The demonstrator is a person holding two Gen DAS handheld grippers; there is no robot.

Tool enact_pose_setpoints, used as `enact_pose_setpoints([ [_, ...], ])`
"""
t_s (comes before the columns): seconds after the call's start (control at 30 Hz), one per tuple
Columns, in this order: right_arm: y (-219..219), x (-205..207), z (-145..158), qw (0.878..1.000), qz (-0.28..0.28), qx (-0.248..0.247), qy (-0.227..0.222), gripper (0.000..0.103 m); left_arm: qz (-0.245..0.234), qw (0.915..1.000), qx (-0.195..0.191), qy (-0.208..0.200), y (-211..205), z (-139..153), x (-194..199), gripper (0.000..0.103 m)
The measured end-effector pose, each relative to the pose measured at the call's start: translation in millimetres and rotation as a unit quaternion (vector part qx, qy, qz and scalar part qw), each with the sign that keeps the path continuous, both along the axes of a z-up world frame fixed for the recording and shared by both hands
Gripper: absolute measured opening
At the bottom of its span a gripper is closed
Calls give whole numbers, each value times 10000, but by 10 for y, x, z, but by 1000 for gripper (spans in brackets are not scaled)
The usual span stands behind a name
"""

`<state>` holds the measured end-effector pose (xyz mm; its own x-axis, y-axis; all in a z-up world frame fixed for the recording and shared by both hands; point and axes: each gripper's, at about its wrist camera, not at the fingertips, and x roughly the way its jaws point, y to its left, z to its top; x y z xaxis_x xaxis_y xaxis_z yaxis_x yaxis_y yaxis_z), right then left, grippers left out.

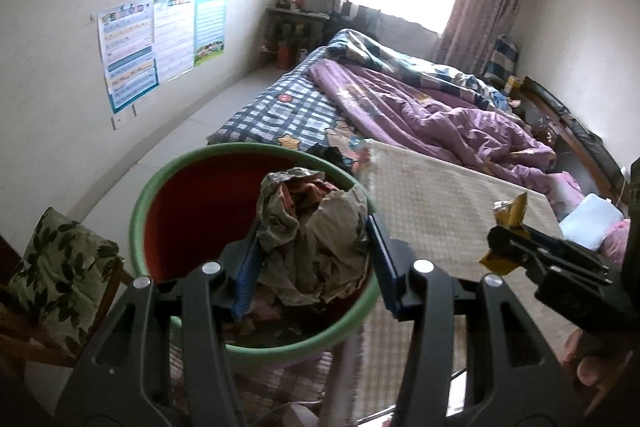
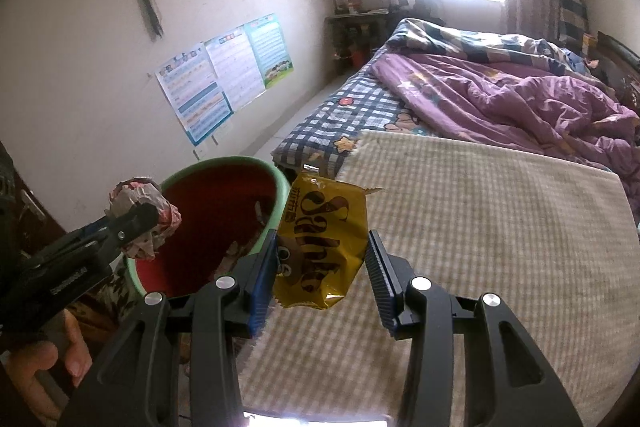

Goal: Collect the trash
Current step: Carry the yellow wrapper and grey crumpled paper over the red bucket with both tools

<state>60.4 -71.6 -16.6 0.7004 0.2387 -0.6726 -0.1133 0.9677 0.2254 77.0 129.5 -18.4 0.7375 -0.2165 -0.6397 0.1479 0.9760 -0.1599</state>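
Crumpled paper (image 1: 316, 235) sits squeezed in my left gripper (image 1: 312, 259) over the green bin (image 1: 138, 211), light and springy. My right gripper (image 2: 320, 267), beside the bin, pinches the slick yellow snack wrapper (image 2: 320, 239) mid-body.

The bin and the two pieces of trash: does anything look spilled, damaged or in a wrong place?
Nothing stands out. The left gripper holds a crumpled paper wad above the green bin, and the right gripper holds a yellow snack wrapper beside the bin. No spill is visible.
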Motion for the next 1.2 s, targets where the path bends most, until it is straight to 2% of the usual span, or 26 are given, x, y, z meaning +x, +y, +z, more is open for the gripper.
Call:
enact_pose_setpoints([
  [0.6,476,271,-35,9984,557,-41,-15,43,587,9979,262,73,503,-64,96,48],
  [1.2,803,424,-111,9949,1002,-111,-17,43,1103,9928,449,111,781,-57,150,48],
])
